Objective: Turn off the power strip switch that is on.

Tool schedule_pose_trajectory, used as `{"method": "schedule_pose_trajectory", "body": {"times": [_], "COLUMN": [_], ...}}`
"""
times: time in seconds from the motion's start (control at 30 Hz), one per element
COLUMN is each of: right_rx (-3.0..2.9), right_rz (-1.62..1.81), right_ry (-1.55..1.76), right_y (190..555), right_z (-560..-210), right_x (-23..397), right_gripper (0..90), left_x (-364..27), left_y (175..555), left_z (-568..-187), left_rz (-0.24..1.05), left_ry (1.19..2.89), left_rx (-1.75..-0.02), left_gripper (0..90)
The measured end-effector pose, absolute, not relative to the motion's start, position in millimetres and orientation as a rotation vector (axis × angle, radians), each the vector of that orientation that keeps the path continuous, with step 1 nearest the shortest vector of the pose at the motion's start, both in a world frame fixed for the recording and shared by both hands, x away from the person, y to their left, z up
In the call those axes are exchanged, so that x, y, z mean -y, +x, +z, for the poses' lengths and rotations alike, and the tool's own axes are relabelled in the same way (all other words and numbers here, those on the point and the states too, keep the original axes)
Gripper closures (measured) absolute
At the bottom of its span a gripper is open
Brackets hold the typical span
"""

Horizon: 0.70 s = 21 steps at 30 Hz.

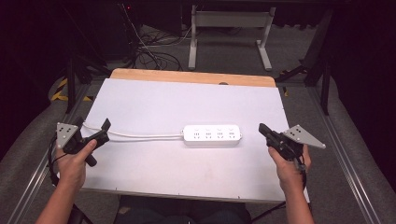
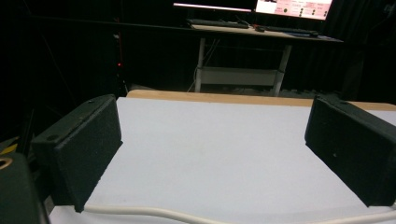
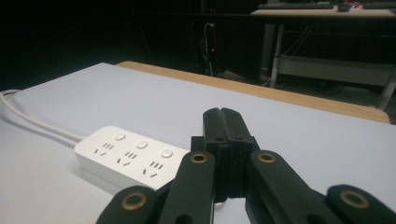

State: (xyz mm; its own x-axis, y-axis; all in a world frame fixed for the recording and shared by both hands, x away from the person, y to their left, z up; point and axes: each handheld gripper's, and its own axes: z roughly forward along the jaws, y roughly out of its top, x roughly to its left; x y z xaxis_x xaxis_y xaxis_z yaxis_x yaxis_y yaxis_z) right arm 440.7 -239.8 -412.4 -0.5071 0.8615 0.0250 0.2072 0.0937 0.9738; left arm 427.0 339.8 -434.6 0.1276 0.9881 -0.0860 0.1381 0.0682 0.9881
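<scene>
White plastic power strip (image 1: 212,135) with four sockets lies mid-table on the white table sheet (image 1: 187,98), its white cord (image 1: 140,136) running left between the wide-open left gripper (image 1: 93,133). The right gripper (image 1: 262,129), pressed closed and empty, sits just beside the strip. The left gripper view adds a lit monitor (image 2: 293,8) on a far desk.

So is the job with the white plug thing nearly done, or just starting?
It looks just started. Nothing looks done yet: the power strip lies flat mid-table, untouched. In hand: the left gripper is open over the cord, not gripping it. The right gripper is shut, empty, just beside the strip. Grabbing and moving anything is all still left.
</scene>
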Motion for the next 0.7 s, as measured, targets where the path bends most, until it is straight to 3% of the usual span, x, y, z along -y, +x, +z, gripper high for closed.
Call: {"method": "schedule_pose_trajectory", "body": {"times": [0.7], "right_rx": [-2.101], "right_rz": [1.420], "right_ry": [0.955], "right_y": [484], "right_z": [-394], "right_x": [167], "right_gripper": [90.0], "left_x": [-342], "left_y": [425], "left_z": [-435], "left_rz": [1.004], "left_ry": [1.309], "left_rx": [-1.243], "left_gripper": [4.4]}}
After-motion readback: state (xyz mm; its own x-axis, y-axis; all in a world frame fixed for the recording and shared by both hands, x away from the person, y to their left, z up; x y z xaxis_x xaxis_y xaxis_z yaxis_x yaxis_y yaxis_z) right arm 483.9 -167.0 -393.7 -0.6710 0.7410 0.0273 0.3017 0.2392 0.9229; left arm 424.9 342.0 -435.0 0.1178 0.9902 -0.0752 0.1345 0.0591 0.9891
